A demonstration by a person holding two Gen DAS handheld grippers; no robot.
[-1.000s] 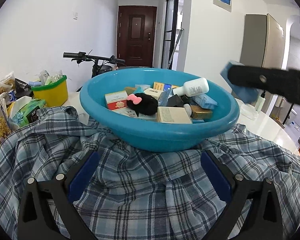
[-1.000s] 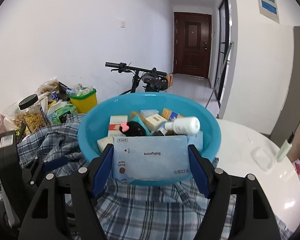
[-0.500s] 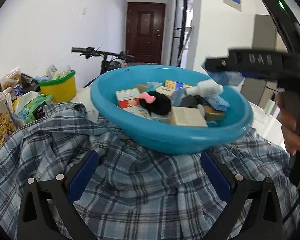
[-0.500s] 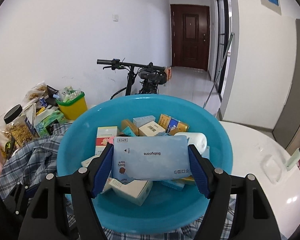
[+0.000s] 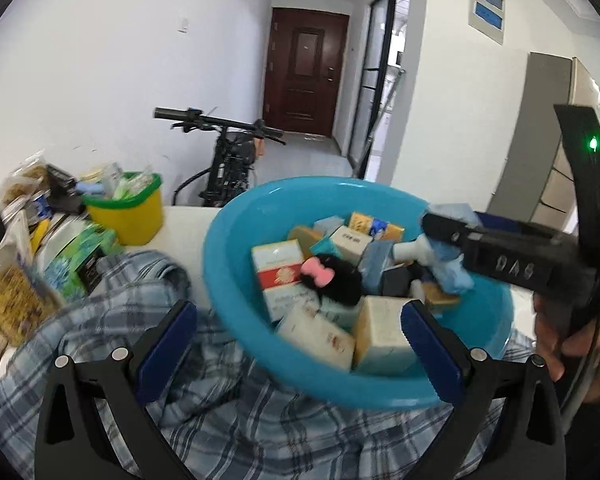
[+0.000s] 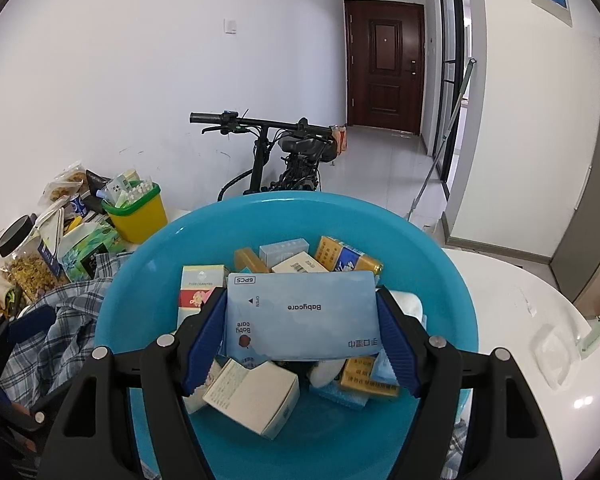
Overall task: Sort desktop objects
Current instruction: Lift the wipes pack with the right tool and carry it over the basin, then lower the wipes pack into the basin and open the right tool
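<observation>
A blue Babycare wipes pack (image 6: 302, 316) sits clamped flat between the pads of the right gripper (image 6: 300, 340), poised over the middle of a turquoise basin (image 6: 456, 280) crowded with small boxes. The left gripper (image 5: 296, 356) gapes empty above a plaid shirt (image 5: 228, 416) at the basin's near rim. Released from this height, the pack could glance off the boxes and settle crooked, or nudge the basin on the rumpled cloth.

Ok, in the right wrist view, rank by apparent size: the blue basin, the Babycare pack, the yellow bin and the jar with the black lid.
1. blue basin
2. Babycare pack, though it is held close to the camera, which enlarges it
3. and 4. yellow bin and jar: they look alike, so no ranking.
</observation>
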